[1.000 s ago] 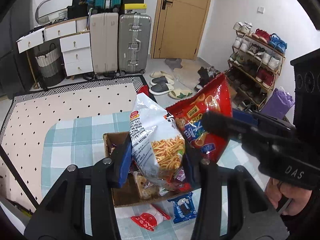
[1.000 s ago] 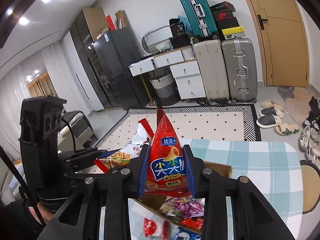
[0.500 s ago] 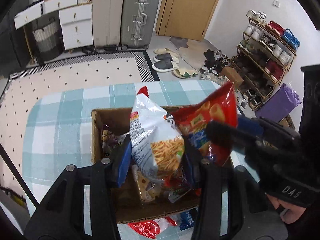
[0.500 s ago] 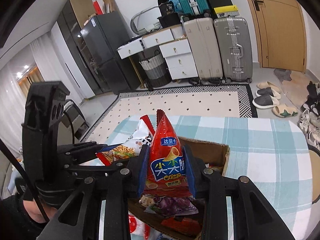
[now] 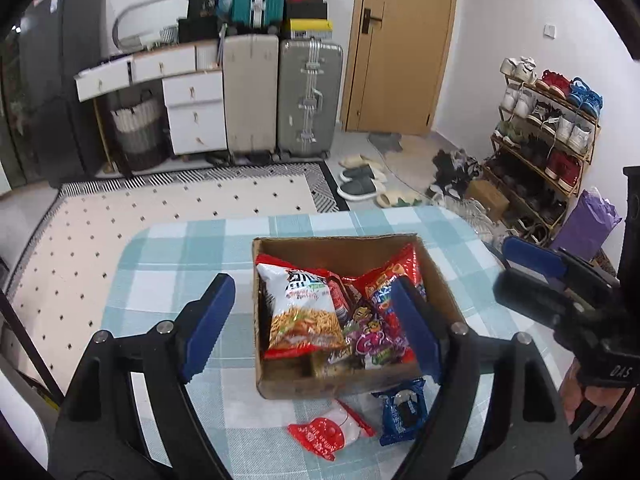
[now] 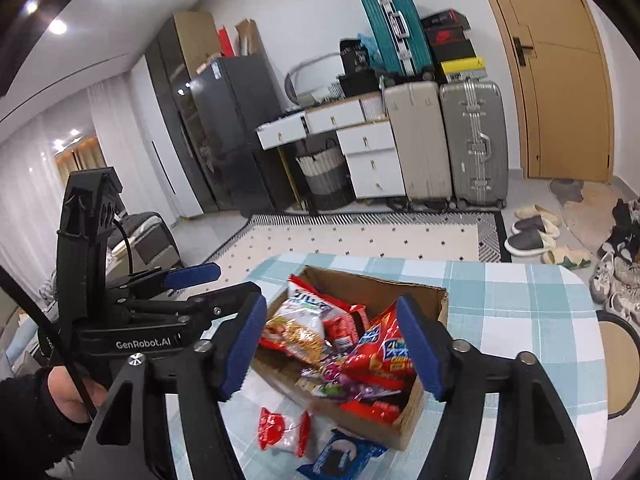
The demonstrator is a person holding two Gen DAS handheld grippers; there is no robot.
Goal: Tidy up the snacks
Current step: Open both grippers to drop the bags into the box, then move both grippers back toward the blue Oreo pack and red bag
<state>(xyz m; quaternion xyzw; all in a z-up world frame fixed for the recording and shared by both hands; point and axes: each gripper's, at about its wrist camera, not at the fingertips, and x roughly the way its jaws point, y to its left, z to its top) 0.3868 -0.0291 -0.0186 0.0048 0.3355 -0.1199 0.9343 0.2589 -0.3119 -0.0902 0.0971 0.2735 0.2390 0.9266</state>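
A cardboard box (image 5: pixel 336 244) (image 6: pixel 424 292) stands on the checked tablecloth. In it lie a white fries-snack bag (image 5: pixel 300 312) (image 6: pixel 296 328), a red crisps bag (image 5: pixel 388 276) (image 6: pixel 380 352) and several small packs. My left gripper (image 5: pixel 316 324) is open and empty above the box's near left side. My right gripper (image 6: pixel 334 344) is open and empty above the box; it also shows in the left wrist view (image 5: pixel 516 264). A small red-and-white pack (image 5: pixel 328 432) (image 6: pixel 280 432) and a blue cookie pack (image 5: pixel 402 408) (image 6: pixel 344 456) lie on the cloth in front of the box.
The table (image 5: pixel 180 264) has rounded edges, with a dotted rug (image 5: pixel 160 208) beyond. Suitcases (image 5: pixel 308 96), white drawers (image 5: pixel 192 112) and a door stand at the back. A shoe rack (image 5: pixel 548 136) stands at the right. A stool (image 6: pixel 616 344) is beside the table.
Both grippers have opened. The white fries bag and the red crisps bag, held above the box before, now lie in it. Both grippers have pulled back.
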